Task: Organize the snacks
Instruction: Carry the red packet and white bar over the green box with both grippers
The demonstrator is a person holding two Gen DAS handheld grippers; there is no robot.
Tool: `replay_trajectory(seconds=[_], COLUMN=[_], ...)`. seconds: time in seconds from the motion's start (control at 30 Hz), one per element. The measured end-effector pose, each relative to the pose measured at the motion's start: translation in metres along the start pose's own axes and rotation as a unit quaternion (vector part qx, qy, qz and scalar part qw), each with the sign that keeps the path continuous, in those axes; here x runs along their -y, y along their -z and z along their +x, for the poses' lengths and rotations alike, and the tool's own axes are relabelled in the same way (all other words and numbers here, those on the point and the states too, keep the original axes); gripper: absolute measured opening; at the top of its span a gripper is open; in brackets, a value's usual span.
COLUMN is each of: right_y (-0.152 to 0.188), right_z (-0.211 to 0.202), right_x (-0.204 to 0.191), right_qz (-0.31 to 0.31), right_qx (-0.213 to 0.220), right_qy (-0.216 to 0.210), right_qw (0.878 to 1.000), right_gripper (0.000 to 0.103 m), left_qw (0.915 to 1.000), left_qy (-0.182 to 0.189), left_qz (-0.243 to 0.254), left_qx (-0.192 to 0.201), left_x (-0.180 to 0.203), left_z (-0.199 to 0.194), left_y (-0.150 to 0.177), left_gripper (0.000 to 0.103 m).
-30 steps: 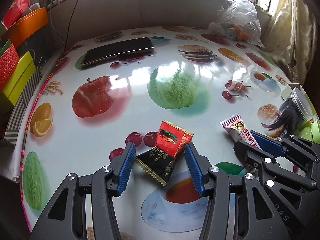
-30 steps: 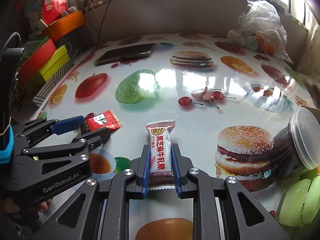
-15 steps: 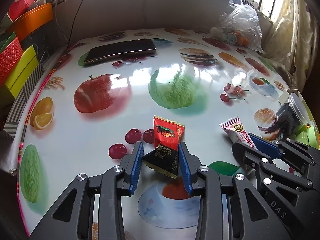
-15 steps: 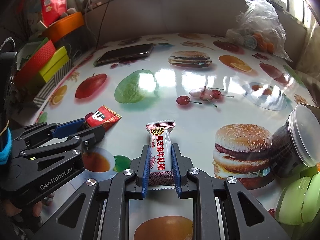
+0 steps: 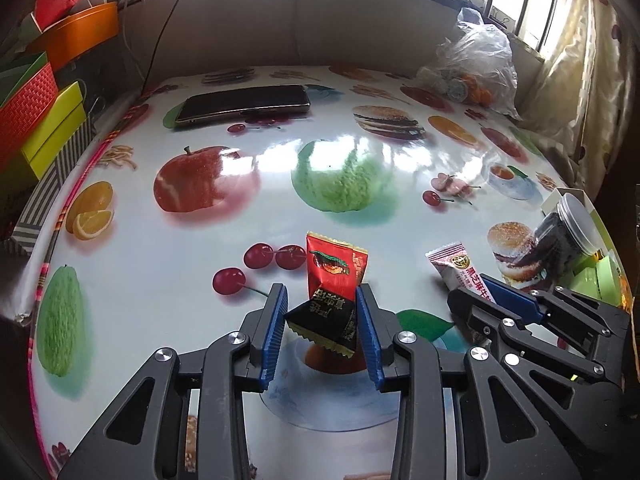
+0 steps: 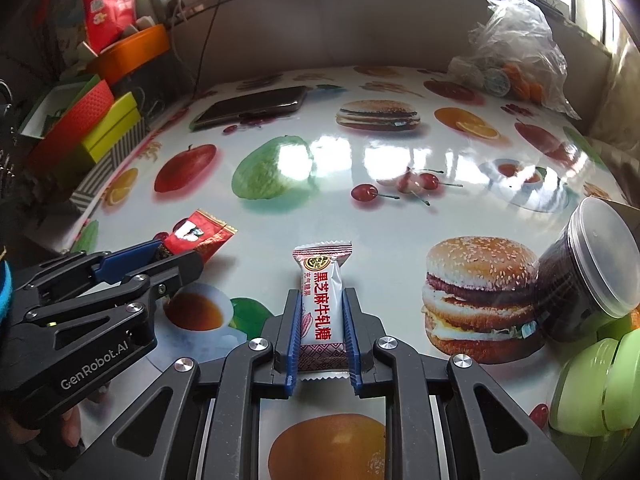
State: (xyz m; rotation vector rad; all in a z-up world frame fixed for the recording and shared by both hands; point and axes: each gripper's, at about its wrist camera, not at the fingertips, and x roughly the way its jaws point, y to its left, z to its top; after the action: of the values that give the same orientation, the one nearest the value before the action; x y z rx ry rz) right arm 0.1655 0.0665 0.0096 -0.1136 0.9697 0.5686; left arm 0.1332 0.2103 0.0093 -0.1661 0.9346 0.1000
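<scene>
On a fruit-print desk, the left hand-held gripper clamps a red-and-black snack packet at 6 o'clock, while the right hand-held gripper pinches a white candy bar, a jar at 3 o'clock.

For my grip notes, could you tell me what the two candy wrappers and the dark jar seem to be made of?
Red and black candy wrapper: seems glossy foil-like film, with crimped gold zigzag edges. White candy wrapper: seems smooth, slightly shiny plastic film with serrated ends. Jar: apparently clear plastic; dark contents show through, and the lid looks cloudy and translucent.
</scene>
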Motion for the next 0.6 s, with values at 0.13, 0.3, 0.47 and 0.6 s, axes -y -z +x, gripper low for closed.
replay_trajectory(seconds=[0.13,0.3,0.47,0.6], right_y=[0.003,0.006,0.009,0.012], right_z=[-0.009,-0.021,-0.034,-0.046], right_x=[-0.002,-0.004,-0.006,-0.007], right_qz=[-0.003,-0.006,-0.008,-0.01], right_qx=[0.006,0.014,0.024,0.032], right_qy=[-0.001,0.0,0.0,-0.001], right_qw=[1.0,1.0,1.0,0.999], right_gripper=[0.018,0.018,0.018,0.018], left_qw=[1.0,0.9998,0.9996,0.9994], left_qy=[0.007,0.01,0.01,0.008], left_qz=[-0.004,-0.01,-0.009,-0.009], left_qx=[0.005,0.014,0.024,0.033], left_x=[0.003,0.008,0.013,0.016], left_z=[-0.009,-0.023,-0.036,-0.048], left_y=[0.005,0.01,0.013,0.016], left_gripper=[0.036,0.036,0.036,0.036])
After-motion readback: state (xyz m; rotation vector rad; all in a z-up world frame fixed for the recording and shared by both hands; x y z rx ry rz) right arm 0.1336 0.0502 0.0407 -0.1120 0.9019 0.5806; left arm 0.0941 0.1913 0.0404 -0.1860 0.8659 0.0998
